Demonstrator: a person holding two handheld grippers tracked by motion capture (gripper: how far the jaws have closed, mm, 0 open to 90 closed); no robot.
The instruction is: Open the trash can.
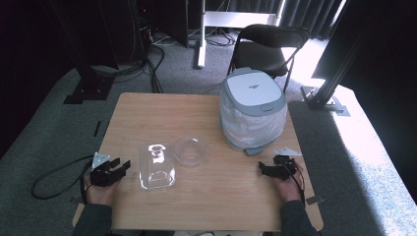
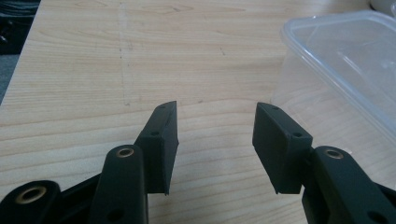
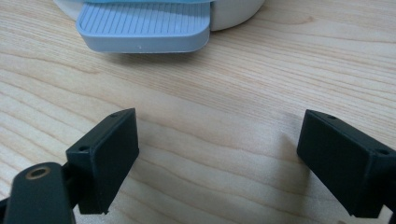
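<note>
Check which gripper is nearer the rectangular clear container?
Left. The left gripper sits just left of the rectangular clear container; the right gripper is well off to its right, by the pedal bin.

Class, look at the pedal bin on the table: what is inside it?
The bin has its lid shut, so its contents are hidden. A crinkled white liner lines the body, and its grey pedal sticks out at the base.

Wood, clear plastic, matt black

The table (image 1: pixel 196 113) is pale, smooth-grained wood; the tub (image 1: pixel 157 166) and bowl (image 1: pixel 189 151) are clear glossy plastic; the bin (image 1: pixel 252 109) has a smooth grey-white plastic lid; the jaws look matt black.
</note>
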